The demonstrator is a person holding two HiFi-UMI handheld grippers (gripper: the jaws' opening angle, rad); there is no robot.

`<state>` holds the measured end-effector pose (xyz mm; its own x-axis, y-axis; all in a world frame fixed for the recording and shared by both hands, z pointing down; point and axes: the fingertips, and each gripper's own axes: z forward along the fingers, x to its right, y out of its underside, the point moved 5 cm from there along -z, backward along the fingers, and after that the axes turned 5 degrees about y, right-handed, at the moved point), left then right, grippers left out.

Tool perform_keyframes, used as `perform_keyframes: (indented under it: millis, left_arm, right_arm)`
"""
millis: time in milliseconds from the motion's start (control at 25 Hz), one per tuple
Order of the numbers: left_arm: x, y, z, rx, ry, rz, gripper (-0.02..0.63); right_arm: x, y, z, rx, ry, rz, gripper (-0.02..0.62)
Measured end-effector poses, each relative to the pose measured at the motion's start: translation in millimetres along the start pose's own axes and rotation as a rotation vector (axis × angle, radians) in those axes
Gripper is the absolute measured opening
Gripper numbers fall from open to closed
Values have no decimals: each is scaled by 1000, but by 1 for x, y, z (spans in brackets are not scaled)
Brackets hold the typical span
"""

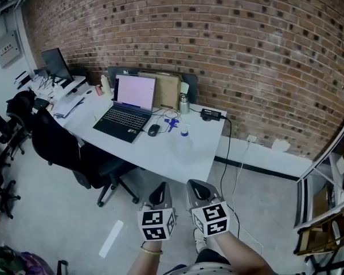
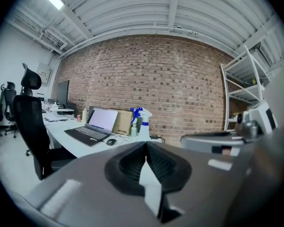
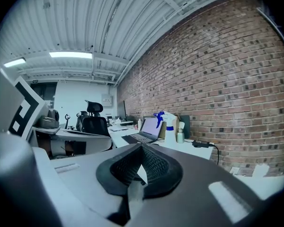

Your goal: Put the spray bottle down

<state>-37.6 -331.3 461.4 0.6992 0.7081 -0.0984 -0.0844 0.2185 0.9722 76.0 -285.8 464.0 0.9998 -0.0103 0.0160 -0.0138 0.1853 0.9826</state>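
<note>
The spray bottle [image 1: 183, 137], translucent white with a blue trigger head, stands upright on the white desk [image 1: 160, 159] to the right of the laptop. It also shows far ahead in the left gripper view [image 2: 143, 124] and the right gripper view [image 3: 169, 123]. Both grippers are well back from the desk, side by side over the floor at the bottom of the head view. My left gripper [image 1: 159, 195] is shut with nothing in it, its pads [image 2: 132, 167] pressed together. My right gripper [image 1: 199, 189] is likewise shut and empty, and its pads [image 3: 154, 167] meet.
An open laptop [image 1: 129, 105], a mouse [image 1: 153, 130], a steel flask [image 1: 184, 103] and a power adapter [image 1: 209, 114] share the desk. A black office chair [image 1: 63, 148] stands at its left front. A brick wall [image 1: 246, 50] runs behind. Metal shelving [image 1: 332, 211] stands at right.
</note>
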Motion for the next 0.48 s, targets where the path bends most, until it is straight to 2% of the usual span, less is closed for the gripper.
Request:
perform_keyframes:
  millis: [480]
  left_arm:
    - [-1, 2, -28, 5, -5, 9, 6]
  right_arm:
    - [-22, -3, -21, 16, -4, -23, -2]
